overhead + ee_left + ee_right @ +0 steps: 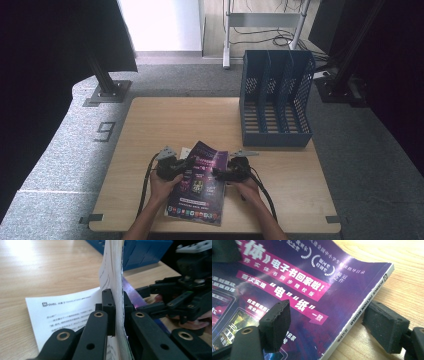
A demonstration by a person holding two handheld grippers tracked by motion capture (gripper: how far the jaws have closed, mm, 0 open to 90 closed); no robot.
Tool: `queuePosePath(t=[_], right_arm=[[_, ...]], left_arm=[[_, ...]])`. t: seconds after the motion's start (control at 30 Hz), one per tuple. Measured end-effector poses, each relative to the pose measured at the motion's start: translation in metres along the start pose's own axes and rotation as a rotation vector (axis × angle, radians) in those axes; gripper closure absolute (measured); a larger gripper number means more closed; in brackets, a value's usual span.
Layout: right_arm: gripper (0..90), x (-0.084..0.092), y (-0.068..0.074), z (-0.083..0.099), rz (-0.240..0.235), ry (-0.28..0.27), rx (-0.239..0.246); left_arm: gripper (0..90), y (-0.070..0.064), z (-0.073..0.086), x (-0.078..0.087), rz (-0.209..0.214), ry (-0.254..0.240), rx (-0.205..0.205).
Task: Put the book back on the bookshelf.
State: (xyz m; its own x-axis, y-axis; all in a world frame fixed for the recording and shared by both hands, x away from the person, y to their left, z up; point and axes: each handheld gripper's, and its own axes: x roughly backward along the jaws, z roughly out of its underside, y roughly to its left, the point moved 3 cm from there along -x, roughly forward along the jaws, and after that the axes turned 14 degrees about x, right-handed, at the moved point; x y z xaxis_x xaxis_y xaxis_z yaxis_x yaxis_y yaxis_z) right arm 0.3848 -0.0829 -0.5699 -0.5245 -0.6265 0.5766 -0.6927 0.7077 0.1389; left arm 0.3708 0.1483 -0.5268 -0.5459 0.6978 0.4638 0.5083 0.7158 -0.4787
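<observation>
A purple-covered magazine [200, 185] lies at the front middle of the wooden table [165, 125], its left side lifted. My left gripper [186, 164] is shut on that left edge; in the left gripper view its jaws [117, 305] pinch the white page block [113, 270], which stands upright between them. My right gripper [217, 174] is at the magazine's right side. In the right gripper view its jaws [329, 326] straddle the white spine [362, 312], one pad [274, 325] over the cover [294, 277] and the other pad [384, 327] outside the spine, neither pressing.
A white printed sheet [65, 312] lies on the table under the magazine's left edge. A blue slotted file rack [275, 100] stands at the back right of the table. Bare wood stretches across the left and back left. Grey carpet surrounds the table.
</observation>
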Motion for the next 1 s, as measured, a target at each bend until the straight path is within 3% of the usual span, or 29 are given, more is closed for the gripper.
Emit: queuePosePath(t=[0.13,0.53,0.77,0.87,1.0], right_arm=[[24.4,-0.001,0.001,0.000,0.015,-0.004,0.003],[29.1,-0.008,0.001,-0.005,0.078,0.009,0.026],[33.1,-0.014,-0.003,-0.012,0.059,0.021,0.015],[38.3,-0.020,-0.006,-0.014,0.010,-0.009,-0.017],[40.5,-0.021,-0.004,-0.016,-0.001,0.005,0.000]], left_arm=[[86.9,0.004,0.004,-0.005,-0.024,0.012,-0.007],[86.8,0.025,0.012,-0.012,-0.062,0.048,0.032],[86.7,0.029,0.013,-0.013,-0.059,0.058,0.039],[86.6,0.031,0.014,-0.013,-0.062,0.061,0.038],[86.5,0.032,0.014,-0.013,-0.063,0.062,0.041]])
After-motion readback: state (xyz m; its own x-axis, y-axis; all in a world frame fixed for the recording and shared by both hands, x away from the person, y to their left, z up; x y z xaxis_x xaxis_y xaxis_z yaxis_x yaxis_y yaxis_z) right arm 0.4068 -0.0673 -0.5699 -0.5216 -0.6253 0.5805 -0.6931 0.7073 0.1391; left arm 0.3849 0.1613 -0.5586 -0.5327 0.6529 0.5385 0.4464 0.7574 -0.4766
